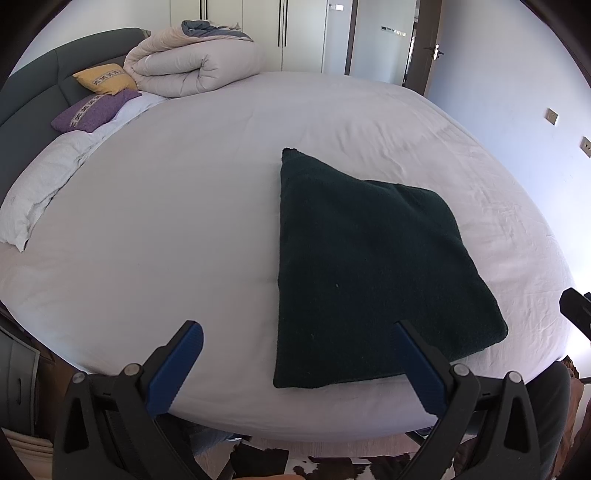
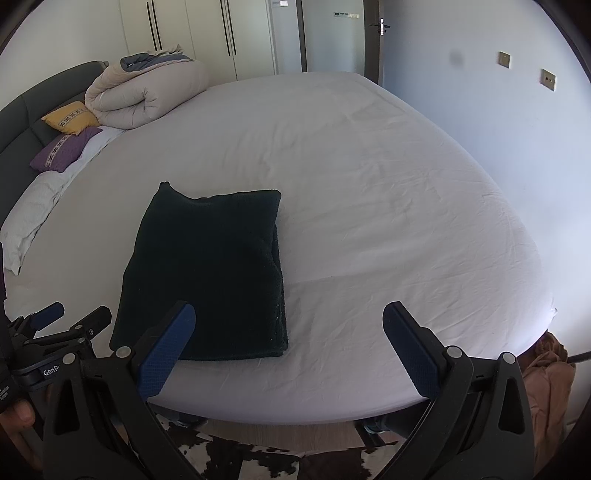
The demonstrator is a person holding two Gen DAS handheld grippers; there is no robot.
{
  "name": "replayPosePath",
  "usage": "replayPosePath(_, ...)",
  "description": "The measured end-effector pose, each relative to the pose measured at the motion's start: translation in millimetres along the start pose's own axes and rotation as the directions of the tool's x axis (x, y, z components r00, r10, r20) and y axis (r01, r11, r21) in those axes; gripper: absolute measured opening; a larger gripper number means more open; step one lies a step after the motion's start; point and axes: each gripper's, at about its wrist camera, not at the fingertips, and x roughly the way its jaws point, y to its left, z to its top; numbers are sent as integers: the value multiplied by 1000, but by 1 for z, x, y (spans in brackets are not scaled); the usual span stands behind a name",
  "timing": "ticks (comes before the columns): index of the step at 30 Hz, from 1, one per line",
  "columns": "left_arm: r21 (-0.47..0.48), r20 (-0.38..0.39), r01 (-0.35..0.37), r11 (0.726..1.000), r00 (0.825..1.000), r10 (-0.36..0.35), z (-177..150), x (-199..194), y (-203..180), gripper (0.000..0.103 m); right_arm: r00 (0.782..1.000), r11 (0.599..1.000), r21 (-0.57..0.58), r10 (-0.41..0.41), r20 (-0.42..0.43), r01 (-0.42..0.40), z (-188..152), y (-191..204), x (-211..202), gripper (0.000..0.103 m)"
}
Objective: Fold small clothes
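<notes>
One dark green garment [image 1: 369,269], folded into a thick, roughly rectangular stack, lies flat on the white bed sheet [image 1: 184,206] near the near edge of the bed, with one far corner rising to a small point. Both grippers hover over the near edge of the bed, and neither touches the garment. Left gripper [image 1: 299,354]: fingers spread wide and empty; the blue-padded right finger [image 1: 417,365] overlaps the garment's near edge in the left wrist view, while the left finger sits over bare sheet. Right gripper [image 2: 288,343]: fingers likewise spread wide and empty; its left finger [image 2: 166,350] overlaps the garment's near edge in the right wrist view, and its right finger sits over bare sheet to the right. In the right wrist view the left gripper appears at the near left, just left of the garment, with part of a hand [image 2: 18,413] visible below it. At the far left of the bed, a rolled beige duvet [image 1: 192,62] rests next to a yellow cushion [image 1: 105,78] and a purple cushion [image 1: 92,110], with a white pillow [image 1: 37,188] nearer along the left side and a dark headboard [image 1: 33,85] behind them. White wardrobe doors [image 1: 258,29] stand beyond the far side of the bed. A cowhide-patterned rug [image 2: 251,458] lies on the floor below the near edge
</notes>
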Motion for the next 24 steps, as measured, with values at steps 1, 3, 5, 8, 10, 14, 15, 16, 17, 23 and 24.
replayPosePath(1, 0, -1, -1, 1000, 1000, 1, -1, 1, 0, 103, 1000, 1000, -1, 0, 0, 0, 0, 0, 1, 103)
replayPosePath(3, -1, -3, 1, 1000, 1000, -1, -1, 1, 0, 103, 1000, 1000, -1, 0, -1, 0, 0, 1, 1, 103)
replayPosePath(5, -1, -4, 1, 1000, 1000, -1, -1, 1, 0, 103, 1000, 1000, -4, 0, 0, 0, 0, 3, 2, 103)
replayPosePath(8, -2, -3, 0, 1000, 1000, 0, -1, 2, 0, 103, 1000, 1000, -6, -1, -1, 1, 2, 7, 5, 103)
replayPosePath(10, -2, -3, 1, 1000, 1000, -1, -1, 1, 0, 103, 1000, 1000, -6, 0, -4, -1, 2, 7, 6, 103)
replayPosePath(14, 0, -2, 0, 1000, 1000, 0, -1, 2, 1, 103, 1000, 1000, -12, 0, -4, 0, 4, 13, 8, 103)
replayPosePath(15, 0, -2, 0, 1000, 1000, 0, 0, 2, 1, 103, 1000, 1000, -13, 0, -4, 0, 4, 14, 8, 103)
replayPosePath(16, -1, -2, 0, 1000, 1000, 0, -1, 2, 1, 103, 1000, 1000, -14, 0, -5, 0, 4, 14, 8, 103)
replayPosePath(17, -2, -2, 0, 1000, 1000, 0, -1, 2, 1, 103, 1000, 1000, -15, 1, -6, -1, 5, 14, 9, 103)
replayPosePath(23, -1, -3, 1, 1000, 1000, -1, 0, 2, 2, 103, 1000, 1000, -16, 2, -8, -2, 5, 16, 10, 103)
replayPosePath(24, -1, -2, 1, 1000, 1000, -1, 0, 2, 2, 103, 1000, 1000, -16, 2, -8, -2, 5, 16, 10, 103)
